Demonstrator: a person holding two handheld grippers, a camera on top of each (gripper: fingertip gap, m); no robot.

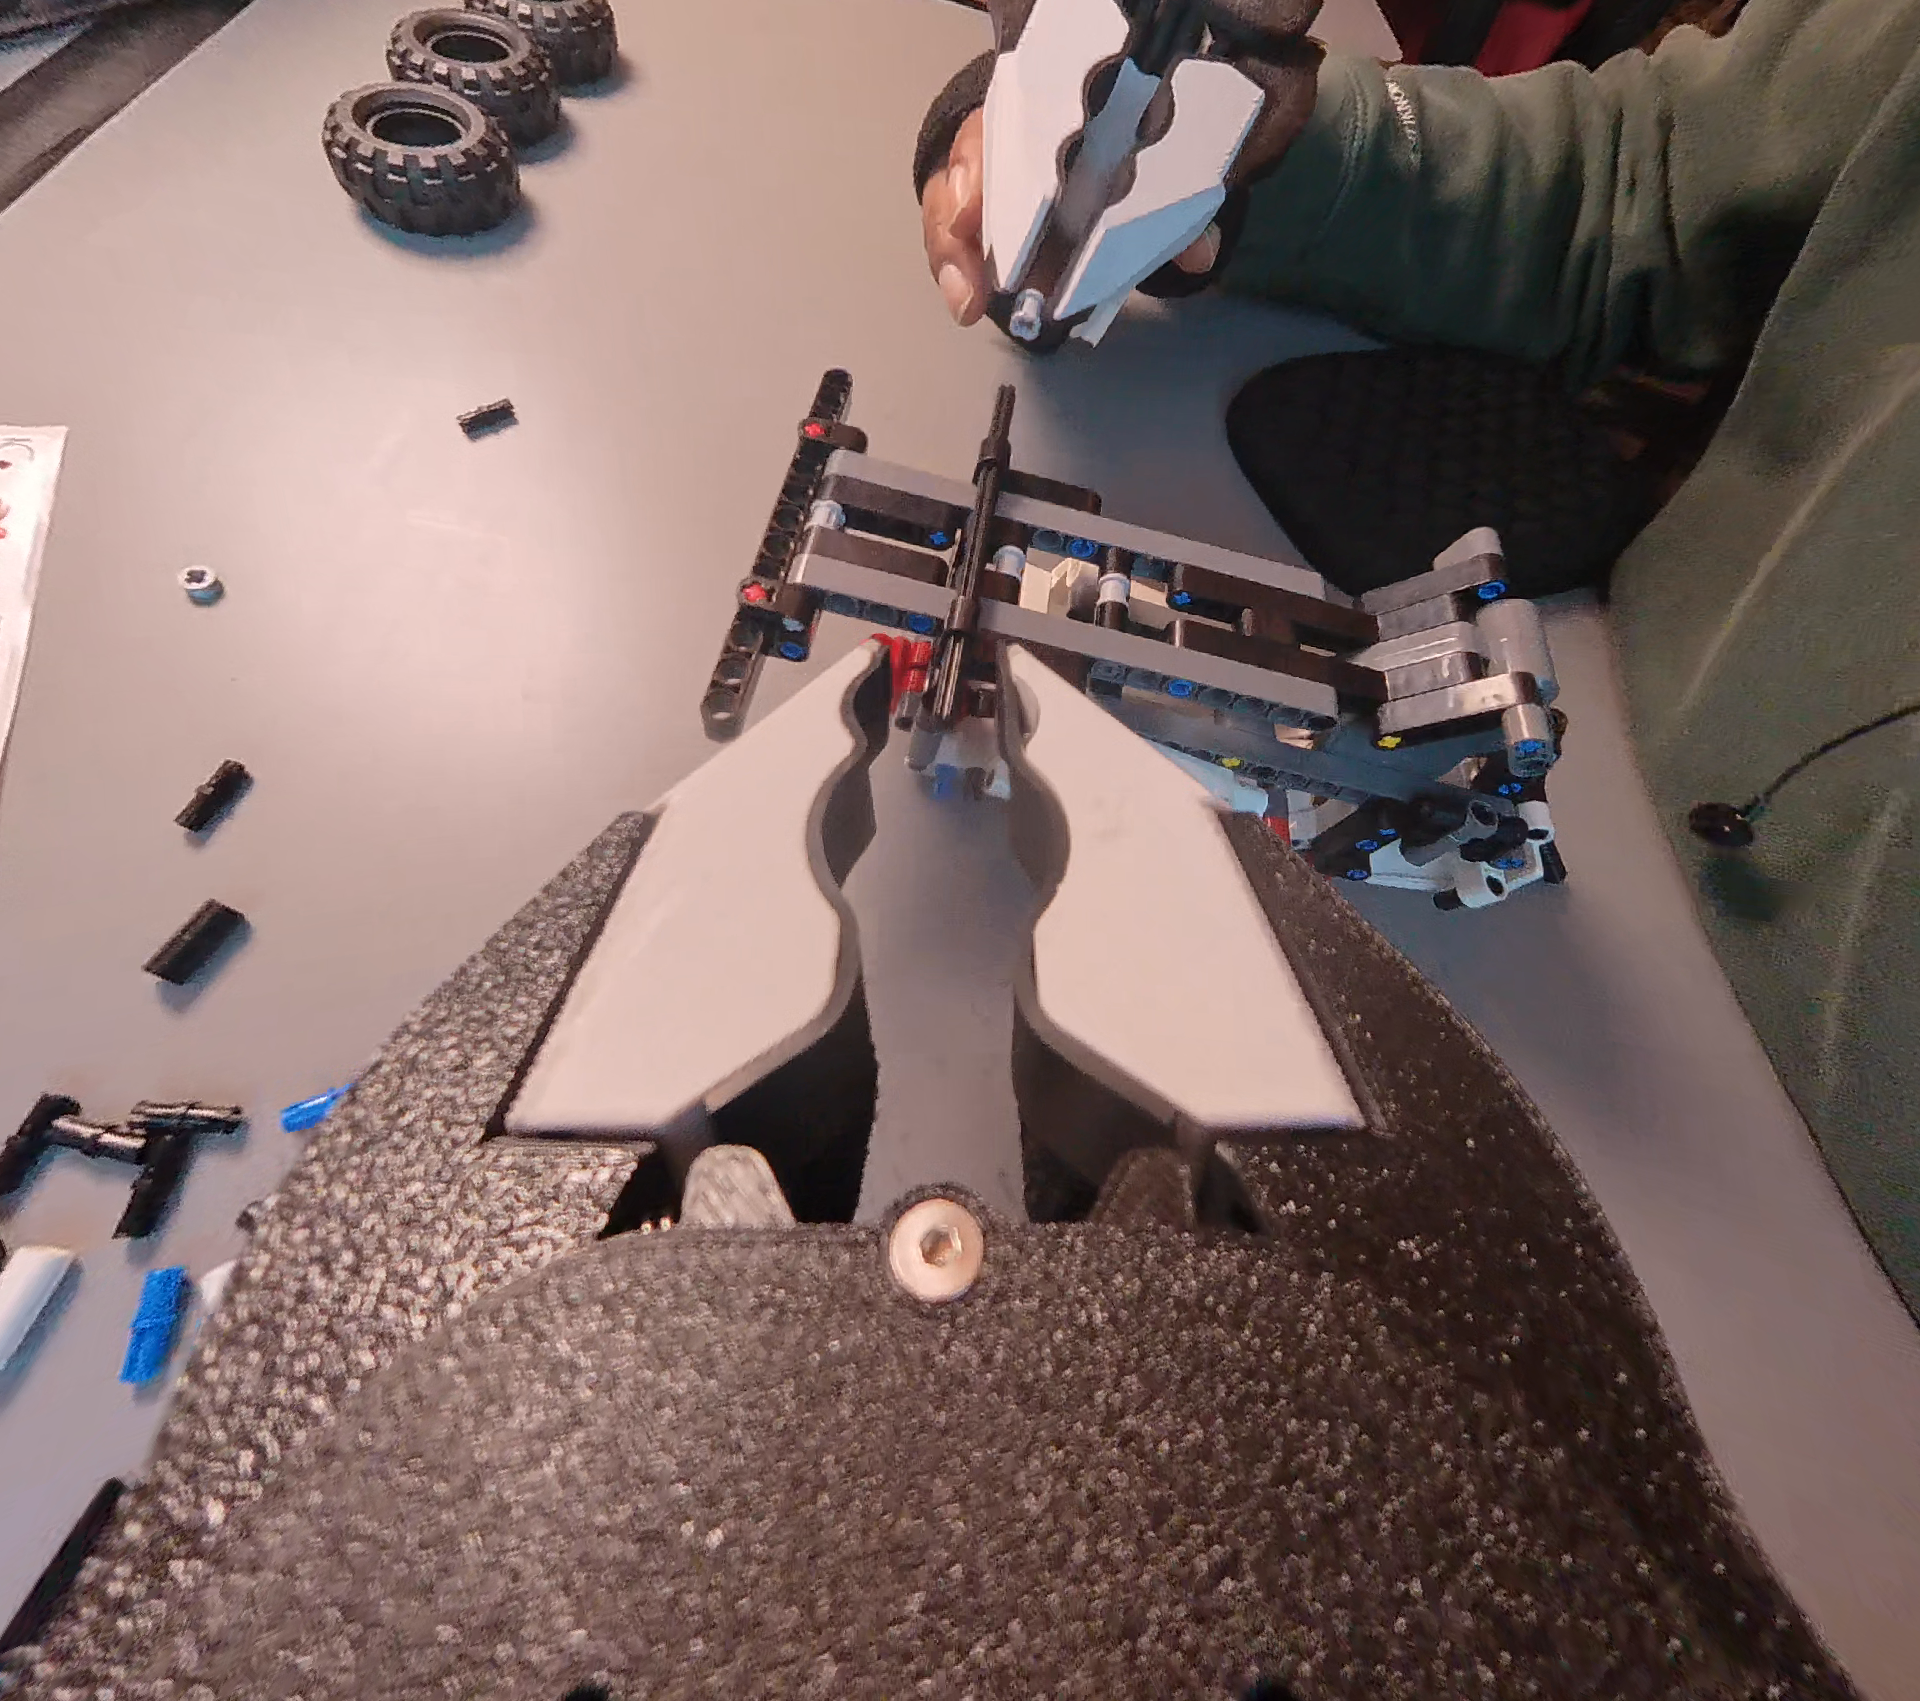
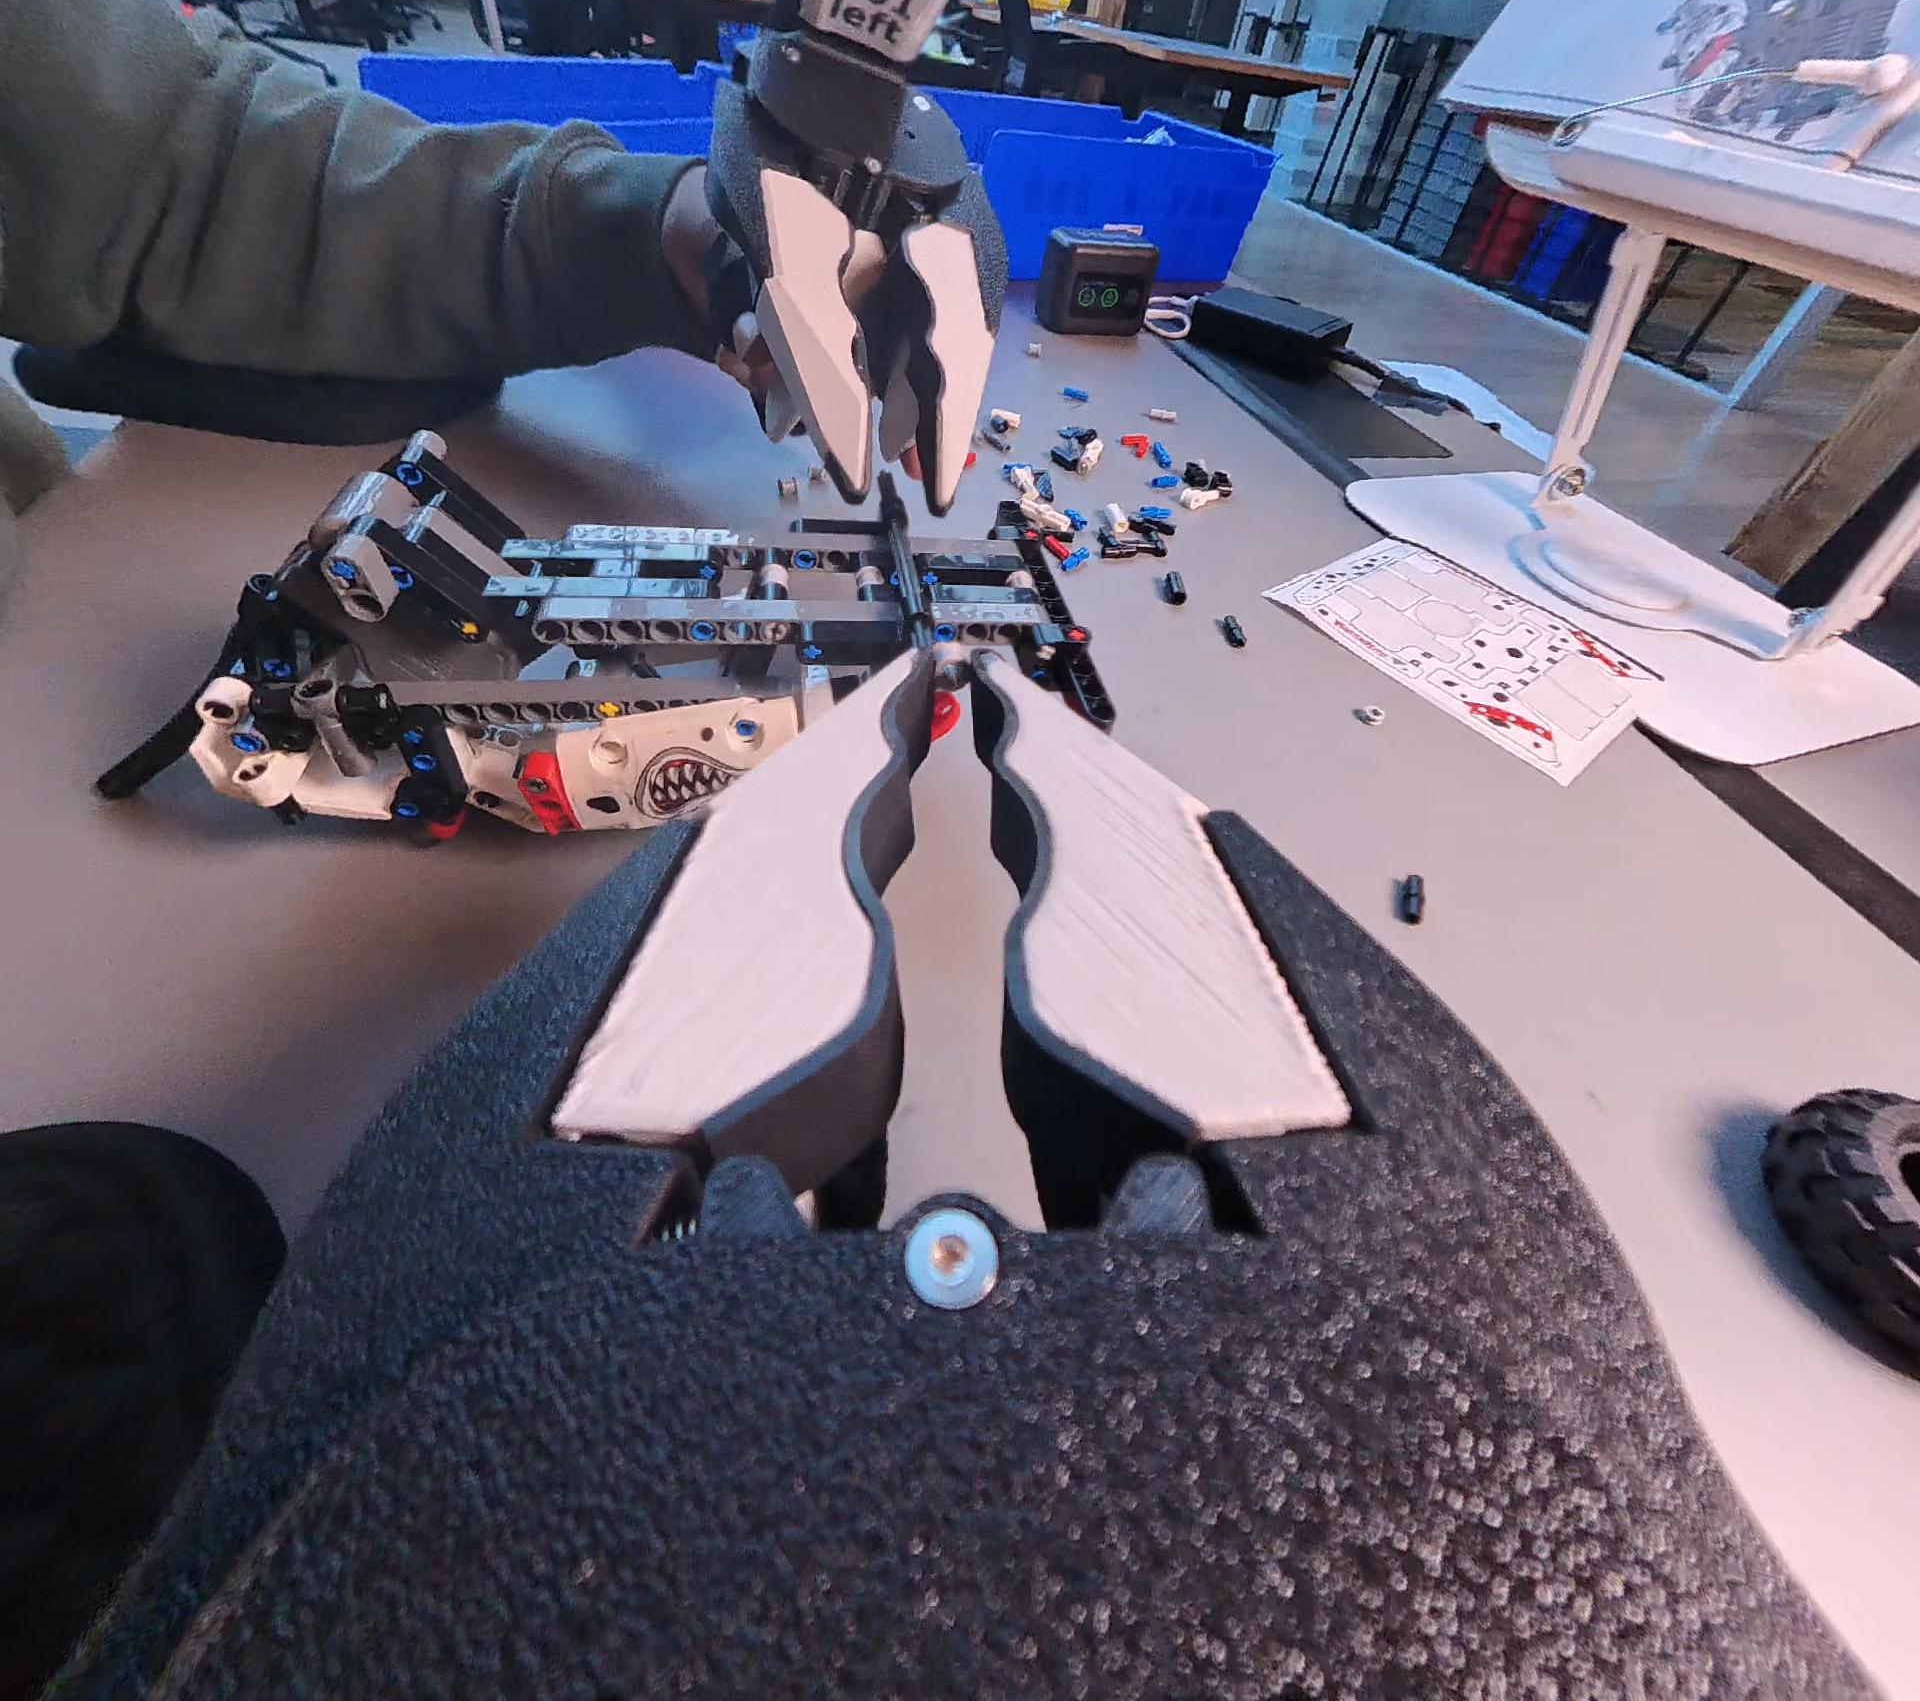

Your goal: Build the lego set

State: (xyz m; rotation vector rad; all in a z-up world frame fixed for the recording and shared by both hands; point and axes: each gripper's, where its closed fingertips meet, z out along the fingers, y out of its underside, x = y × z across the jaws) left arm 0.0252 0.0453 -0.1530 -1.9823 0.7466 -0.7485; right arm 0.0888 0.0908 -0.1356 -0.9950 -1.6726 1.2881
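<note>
Left gripper [image 1: 940, 695], fingers parted, straddles the near end of the black axle [image 1: 971, 571] without visibly clamping it; the axle runs crosswise through the chassis [image 1: 1091, 602]. The chassis lies on its side at the middle of the grey table [image 1: 623, 301], its shark-mouth panel [image 2: 675, 778] turned toward the right wrist camera. Right gripper [image 1: 1049, 321] pinches one small grey bush [image 1: 1027, 308] at its tips, poised just beyond the far end of the axle.

Handling, as judged: the chassis is light, rigid plastic, yet pinned joints can pop apart under side load, so hold it by the long grey beams or steady it at the axle, not by the hinged links at its tail. The bush is tiny and smooth and likely to slip; it should meet the axle squarely.

Count, left to right in the left wrist view: about six loose black connectors, two blue pins [image 1: 154, 1319], one grey bush [image 1: 200, 583] on the table, three tyres [image 1: 421, 155], one chassis. A fourth tyre [image 2: 1860, 1225] probably belongs to that row. Scattered small parts [image 2: 1112, 498] beyond the chassis are too small to count.
</note>
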